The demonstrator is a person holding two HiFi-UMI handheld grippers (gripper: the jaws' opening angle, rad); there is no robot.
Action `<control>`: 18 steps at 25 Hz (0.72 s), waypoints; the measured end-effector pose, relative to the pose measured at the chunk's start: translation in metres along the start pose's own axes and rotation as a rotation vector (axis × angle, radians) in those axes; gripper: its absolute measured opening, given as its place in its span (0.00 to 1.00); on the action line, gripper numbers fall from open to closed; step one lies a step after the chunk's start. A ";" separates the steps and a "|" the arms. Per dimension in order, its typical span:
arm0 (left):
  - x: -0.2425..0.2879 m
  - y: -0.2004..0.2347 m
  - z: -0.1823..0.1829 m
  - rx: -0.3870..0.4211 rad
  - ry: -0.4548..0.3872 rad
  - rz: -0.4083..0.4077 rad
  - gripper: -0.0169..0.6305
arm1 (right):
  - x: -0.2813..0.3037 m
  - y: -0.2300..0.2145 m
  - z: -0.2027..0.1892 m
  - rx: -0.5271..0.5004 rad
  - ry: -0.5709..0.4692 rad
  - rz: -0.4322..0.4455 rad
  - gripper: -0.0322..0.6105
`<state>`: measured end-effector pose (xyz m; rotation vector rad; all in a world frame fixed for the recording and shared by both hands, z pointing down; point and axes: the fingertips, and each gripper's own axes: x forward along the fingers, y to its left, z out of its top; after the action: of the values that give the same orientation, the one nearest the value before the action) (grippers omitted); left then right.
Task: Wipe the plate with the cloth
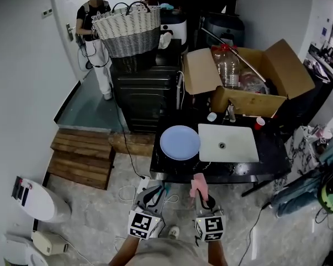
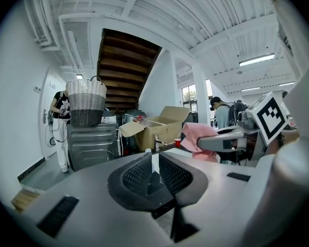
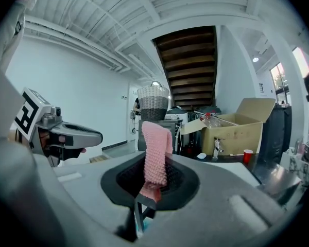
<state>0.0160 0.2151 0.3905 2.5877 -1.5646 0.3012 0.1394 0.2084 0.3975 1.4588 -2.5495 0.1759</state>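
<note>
Both grippers hang low on the near side of the counter (image 1: 269, 158), short of its edge and not yet over the work. The right gripper (image 1: 200, 195) is clamped on a pink knitted cloth (image 1: 197, 182), which stands up out of its jaws in a folded strip, while the left gripper (image 1: 154, 193) has its jaws drawn all but together with nothing between them. The pale blue plate (image 1: 180, 142) lies flat on the left part of the counter, just left of the white sink (image 1: 227, 143) and ahead of both grippers — untouched, from the look of it. To my eye the wipe hasn't begun. It would go best if the cloth came down flat on the plate's face, not edge-on, with light, even pressure. A bare plate on a smooth top may well skate away — the free left gripper could steady its rim. The open cardboard box (image 1: 250, 101) at the far side is well clear.
</note>
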 end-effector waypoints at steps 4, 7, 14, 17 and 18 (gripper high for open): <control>0.015 -0.004 0.003 0.000 0.013 0.021 0.09 | 0.007 -0.016 0.002 0.004 -0.005 0.023 0.09; 0.024 -0.007 0.001 -0.002 0.026 0.040 0.09 | 0.012 -0.026 0.000 0.009 -0.004 0.040 0.09; 0.037 -0.003 0.001 -0.004 0.034 0.078 0.09 | 0.022 -0.038 -0.003 0.022 -0.011 0.064 0.09; 0.042 0.001 -0.003 0.006 0.038 0.086 0.09 | 0.027 -0.040 -0.003 0.022 -0.016 0.069 0.09; 0.044 0.002 -0.005 0.008 0.042 0.088 0.09 | 0.029 -0.040 -0.003 0.021 -0.017 0.071 0.09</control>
<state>0.0332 0.1769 0.4051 2.5062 -1.6687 0.3675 0.1598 0.1648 0.4067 1.3837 -2.6223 0.2027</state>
